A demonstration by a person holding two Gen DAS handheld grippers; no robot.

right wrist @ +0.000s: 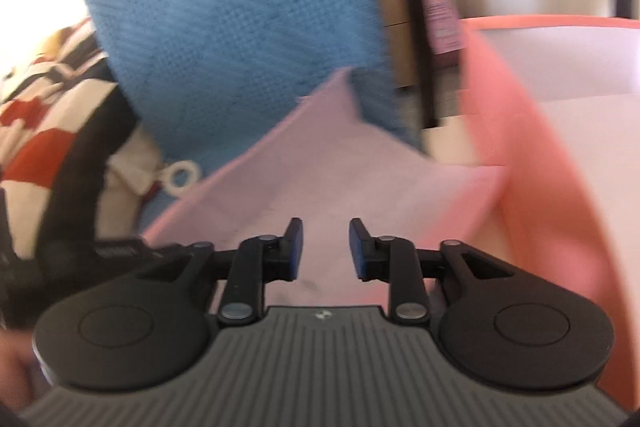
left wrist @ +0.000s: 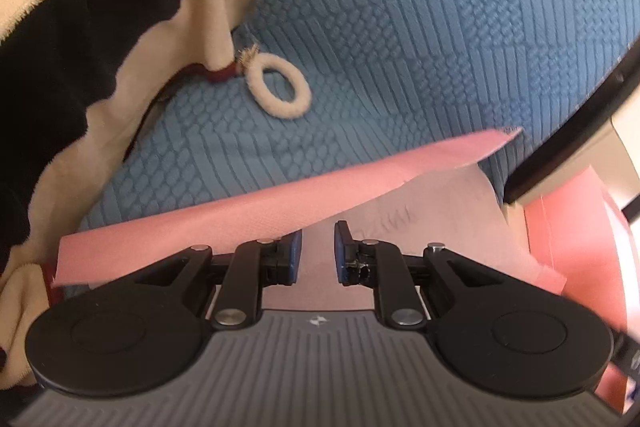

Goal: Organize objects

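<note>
So both my grippers are hovering over this pink fabric bin thing on the bed. My left gripper (left wrist: 319, 251) has its jaws a little way apart, a narrow gap, nothing pinched between them. Right under and ahead of it is the pink bin (left wrist: 224, 223), with its near wall folded or sagging across the view and the paler lining showing below it. Beyond that is the blue textured bedspread (left wrist: 420, 27), and lying on it, well apart from the bin, is a small white fuzzy ring (left wrist: 279, 85). The ring sits right at the tip of a striped black, white and red fleece blanket (left wrist: 80, 27) bunched up on the left; I can't tell whether it's attached to the blanket or just touching it.

My right gripper (right wrist: 326, 251) is parted a bit wider, also holding nothing. That view is blurry, but I can see it pointing into the bin's pale inside (right wrist: 320, 163), with a taller pink wall (right wrist: 532, 155) standing up on the right. The blue spread (right wrist: 224, 7) rises behind, and the white ring (right wrist: 182, 177) is just outside the bin's left edge, next to the blanket (right wrist: 52, 115).
</note>
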